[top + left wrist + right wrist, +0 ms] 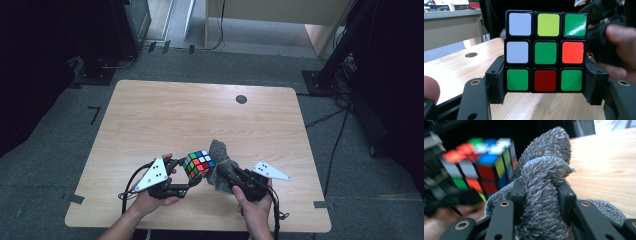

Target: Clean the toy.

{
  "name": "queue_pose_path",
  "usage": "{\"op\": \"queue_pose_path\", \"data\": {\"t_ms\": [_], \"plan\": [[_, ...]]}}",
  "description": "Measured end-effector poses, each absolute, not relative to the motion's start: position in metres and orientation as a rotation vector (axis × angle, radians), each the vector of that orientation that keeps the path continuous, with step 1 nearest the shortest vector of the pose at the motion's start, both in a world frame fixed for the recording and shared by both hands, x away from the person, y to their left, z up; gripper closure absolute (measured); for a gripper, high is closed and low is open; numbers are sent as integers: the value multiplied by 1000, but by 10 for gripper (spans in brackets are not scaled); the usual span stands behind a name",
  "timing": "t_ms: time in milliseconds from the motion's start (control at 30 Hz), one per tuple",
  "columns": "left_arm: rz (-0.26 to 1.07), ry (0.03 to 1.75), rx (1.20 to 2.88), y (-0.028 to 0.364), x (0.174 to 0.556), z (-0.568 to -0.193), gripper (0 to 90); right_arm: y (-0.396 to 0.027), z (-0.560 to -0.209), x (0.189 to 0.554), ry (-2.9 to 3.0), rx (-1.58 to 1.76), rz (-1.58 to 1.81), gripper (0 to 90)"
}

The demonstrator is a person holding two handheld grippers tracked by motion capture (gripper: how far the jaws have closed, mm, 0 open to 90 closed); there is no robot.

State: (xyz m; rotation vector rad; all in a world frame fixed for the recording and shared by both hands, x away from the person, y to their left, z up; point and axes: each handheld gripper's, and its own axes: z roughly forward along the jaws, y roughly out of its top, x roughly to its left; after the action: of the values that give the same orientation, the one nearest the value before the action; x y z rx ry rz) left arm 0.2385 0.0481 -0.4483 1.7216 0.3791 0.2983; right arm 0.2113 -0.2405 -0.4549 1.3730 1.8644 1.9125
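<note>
Cube and cloth held above the worktop (150, 115)

The left claw (545, 82) clamps the puzzle cube (545, 51) by its bottom row; the right claw (541, 195), just beside it, pinches a bunched grey cloth (544, 170) near the cube.

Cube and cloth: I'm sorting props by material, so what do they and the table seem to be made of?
Cube: looks like hard black plastic with glossy coloured stickers or tiles; one green square shows a sharp glare.
Cloth: soft grey terry or microfibre by its looped, fuzzy pile and stitched hem; matte.
Table: light wood-grain top, probably laminate or veneer; smooth, faint sheen.
</note>
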Motion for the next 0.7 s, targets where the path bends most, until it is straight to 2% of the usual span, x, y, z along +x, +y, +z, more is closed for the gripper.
{"op": "queue_pose_path", "data": {"t_ms": [133,333,533,700], "plan": [[300,414,1682,53,241,-445,341,-223,-457,208,2004,1254,1848,665],[244,542,1515,70,249,-437,342,-197,-470,207,2184,1167,1710,665],[240,524,1588,58,246,-445,342,-169,-463,193,2196,927,1728,669],[242,522,1577,58,245,-443,343,-189,-460,199,2033,1116,1692,706]]}}
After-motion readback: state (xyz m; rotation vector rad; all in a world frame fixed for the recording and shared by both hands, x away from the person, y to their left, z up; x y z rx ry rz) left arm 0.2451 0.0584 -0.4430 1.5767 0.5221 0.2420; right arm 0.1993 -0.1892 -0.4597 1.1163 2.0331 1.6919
